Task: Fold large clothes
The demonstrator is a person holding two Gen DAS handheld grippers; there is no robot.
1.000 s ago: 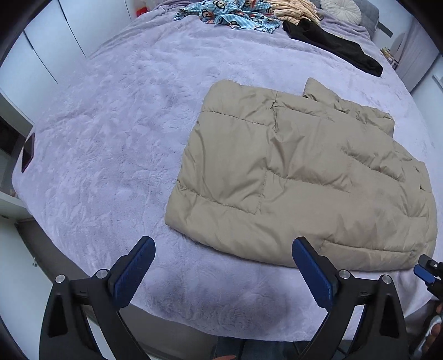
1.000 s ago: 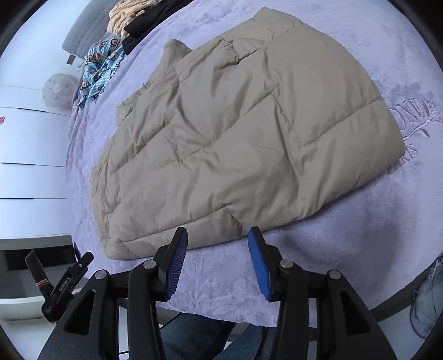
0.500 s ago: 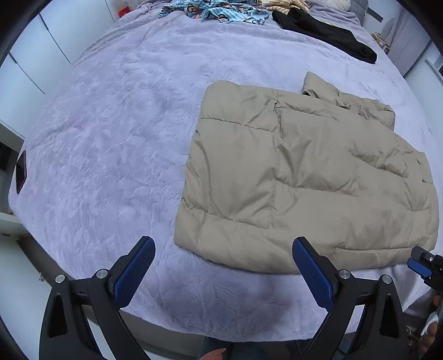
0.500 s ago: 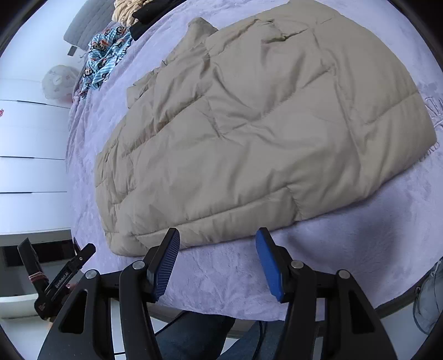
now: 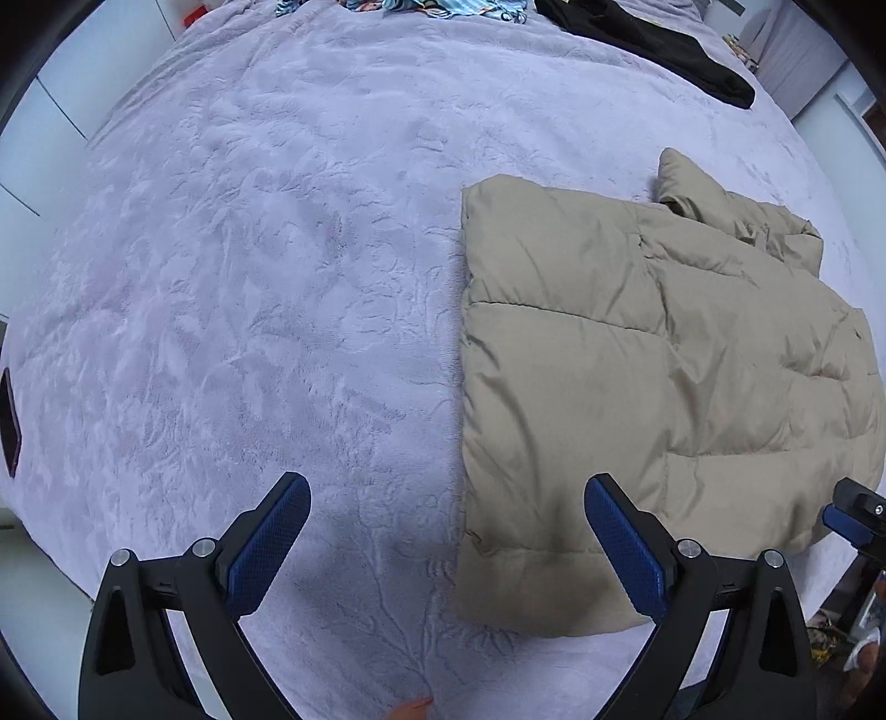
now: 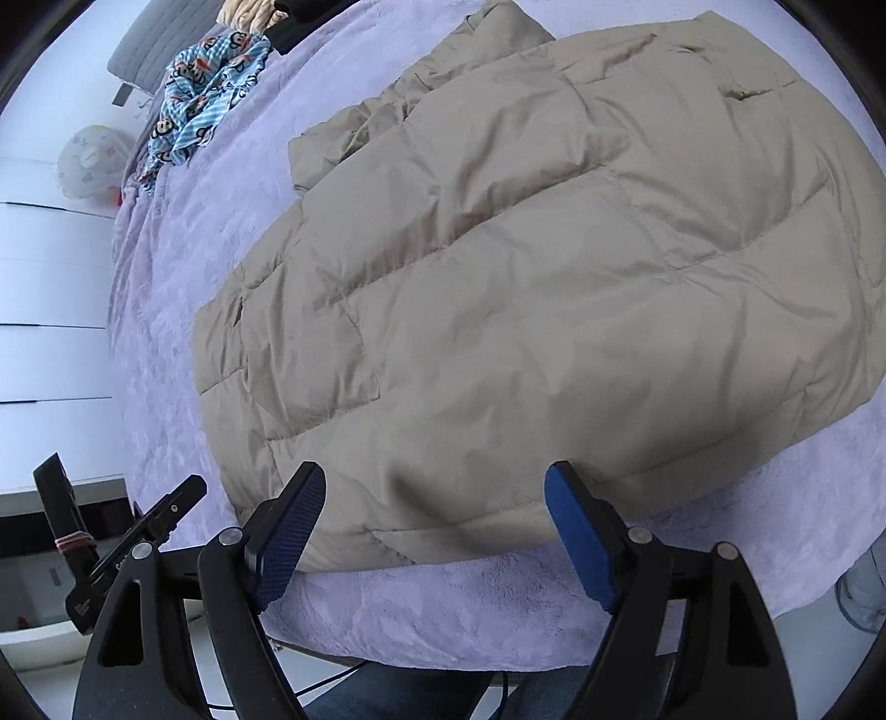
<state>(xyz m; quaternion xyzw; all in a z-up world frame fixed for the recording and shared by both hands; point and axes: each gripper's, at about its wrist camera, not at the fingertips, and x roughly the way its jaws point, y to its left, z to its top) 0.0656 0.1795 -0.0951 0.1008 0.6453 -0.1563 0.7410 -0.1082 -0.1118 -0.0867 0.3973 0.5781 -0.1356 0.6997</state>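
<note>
A beige quilted puffer jacket (image 5: 637,387) lies folded flat on the lavender bed cover (image 5: 277,277), collar end toward the far side. My left gripper (image 5: 446,495) is open and points down over the jacket's near left corner; the fabric edge runs between the fingers, untouched. In the right wrist view the jacket (image 6: 526,277) fills most of the picture. My right gripper (image 6: 437,482) has its jaws opening wide above the jacket's near hem, and the pads press nothing. Each gripper shows at the edge of the other's view: the right gripper (image 5: 855,515), the left gripper (image 6: 149,526).
A black garment (image 5: 664,50) and a blue patterned garment (image 6: 210,88) lie at the head of the bed, near a round pillow (image 6: 88,160). White cupboard fronts (image 6: 50,332) stand beside the bed. A dark flat object (image 5: 8,410) sits at the bed's left edge. A person's jeans (image 6: 443,692) are below.
Both grippers moved in over the bed toward the jacket, which now looks larger. The right gripper's jaws spread much wider. The left gripper stayed open.
</note>
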